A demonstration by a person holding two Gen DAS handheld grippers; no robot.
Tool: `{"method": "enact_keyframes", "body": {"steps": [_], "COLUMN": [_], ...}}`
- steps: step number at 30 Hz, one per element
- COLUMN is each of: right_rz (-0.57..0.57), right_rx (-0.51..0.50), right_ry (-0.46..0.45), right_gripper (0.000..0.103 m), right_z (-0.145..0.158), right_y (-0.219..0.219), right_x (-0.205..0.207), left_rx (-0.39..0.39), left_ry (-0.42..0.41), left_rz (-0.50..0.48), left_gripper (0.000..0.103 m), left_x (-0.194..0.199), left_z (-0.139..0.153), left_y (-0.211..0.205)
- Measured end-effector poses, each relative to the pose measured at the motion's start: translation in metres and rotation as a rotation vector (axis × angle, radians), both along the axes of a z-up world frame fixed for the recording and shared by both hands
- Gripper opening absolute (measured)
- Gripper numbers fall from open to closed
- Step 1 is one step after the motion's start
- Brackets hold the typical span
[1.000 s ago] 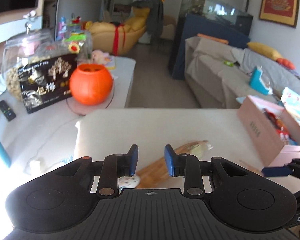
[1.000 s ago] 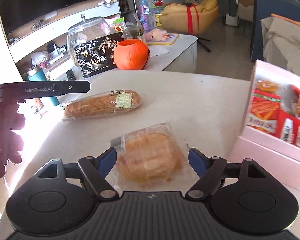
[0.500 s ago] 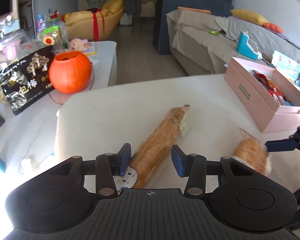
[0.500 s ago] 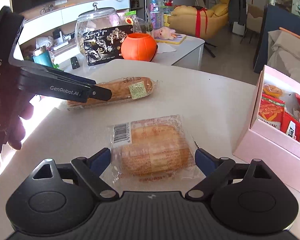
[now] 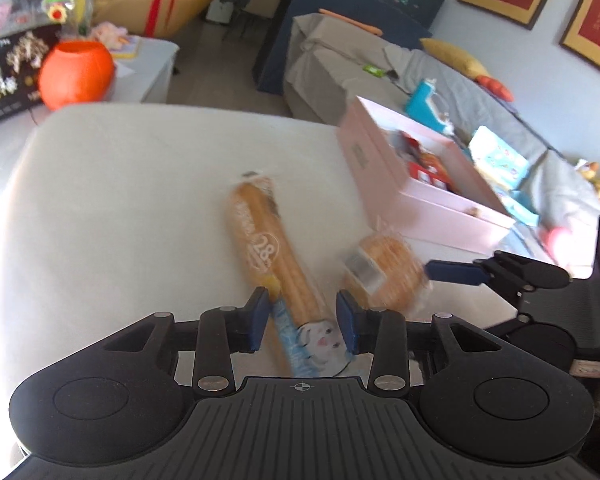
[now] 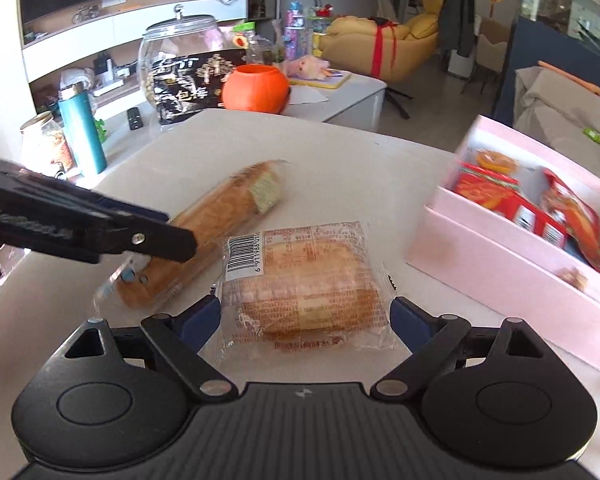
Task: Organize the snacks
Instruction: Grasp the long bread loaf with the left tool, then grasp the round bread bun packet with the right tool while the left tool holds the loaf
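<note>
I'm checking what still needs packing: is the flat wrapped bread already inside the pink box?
No, the flat wrapped bread lies on the white table between the open right gripper fingers, beside the pink box.

Right claw [image 6: 305,316] spread around wrapped flat bread [image 6: 304,280], long loaf [image 6: 208,232] beside, pink box [image 6: 512,264] right
</note>
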State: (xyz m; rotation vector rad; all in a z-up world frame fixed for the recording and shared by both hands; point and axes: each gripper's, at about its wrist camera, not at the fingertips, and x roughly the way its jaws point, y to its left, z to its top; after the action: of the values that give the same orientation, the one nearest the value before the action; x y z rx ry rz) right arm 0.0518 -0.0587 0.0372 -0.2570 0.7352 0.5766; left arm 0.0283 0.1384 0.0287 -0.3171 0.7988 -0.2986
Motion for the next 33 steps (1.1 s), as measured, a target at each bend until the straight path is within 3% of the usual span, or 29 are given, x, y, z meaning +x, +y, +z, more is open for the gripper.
{"method": "enact_keyframes", "body": {"steps": [10,18,26,33], "right_rz": [-0.132,-0.190,-0.202,-0.265], "right_rx": [-0.012,0.108,0.026,0.025], "right_ry": [-0.018,-0.067,-0.064,-0.055], "right_gripper": [0.092,0.092,0.092,0.092], "right_z": [-0.004,0.022,-0.003,-0.003], "right_y": [-0.071,-0.070,-0.043,-0.083], "right_x": [-0.015,-0.013,0.000,-0.014], "left_rx": [0.135,0.176,0.161,0.168], "left_ry": [-0.012,-0.023,-0.010,-0.012], "left_rz": [0.034,0.055,0.062,0.059], "left_gripper": [0.046,0.047,0.047,0.047], "left_x": [-0.004,-0.008,-0.014,-0.014], "left_z": [-0.004,-0.004,-0.007,-0.010], "left_y": [-0.035,-0.042,-0.040,-0.043]}}
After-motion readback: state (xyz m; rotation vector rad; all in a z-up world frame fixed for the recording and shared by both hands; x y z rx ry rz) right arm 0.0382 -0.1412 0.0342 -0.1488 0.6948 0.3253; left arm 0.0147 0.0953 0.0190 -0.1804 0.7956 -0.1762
